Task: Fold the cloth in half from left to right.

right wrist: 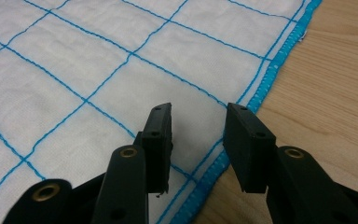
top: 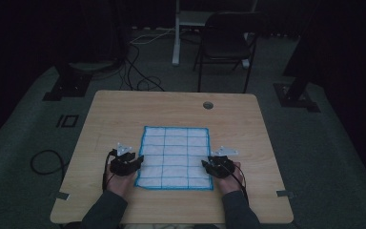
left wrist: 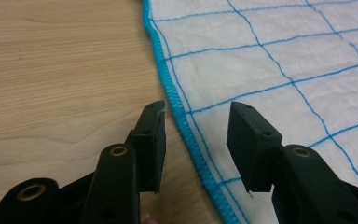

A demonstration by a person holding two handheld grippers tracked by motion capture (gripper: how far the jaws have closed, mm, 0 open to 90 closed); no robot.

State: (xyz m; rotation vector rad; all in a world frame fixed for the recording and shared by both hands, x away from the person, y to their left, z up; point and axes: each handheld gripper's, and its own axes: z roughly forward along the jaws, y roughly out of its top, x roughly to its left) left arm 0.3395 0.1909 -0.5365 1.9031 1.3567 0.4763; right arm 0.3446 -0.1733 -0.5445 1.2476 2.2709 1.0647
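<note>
Nearest to us, our two forearms come in over the front edge of the pale wooden table (top: 105, 109), each hand carrying a black two-jaw gripper. The left gripper (top: 138, 160) sits at the left border of the white square cloth with bright blue grid stitching and a blue hem (top: 174, 157); in the left gripper view its jaws stand wide, the hem running up between them, the pads not pressing on it. The right gripper (top: 205, 164) sits at the cloth's right border, jaws parted too, one over the fabric and one over the wood, gripping nothing.

The cloth lies spread flat near the front middle of the table, corners out, with no fold in it. We judge the spreading done, or any folding not yet begun; both edges would need pinching before the cloth can be lifted.

Farther off, we see no bin, box or tray, just a small round grommet hole (top: 208, 105) near the back edge. Beyond stand a dark folding chair (top: 224, 43) and cables (top: 138, 76) on the floor.
</note>
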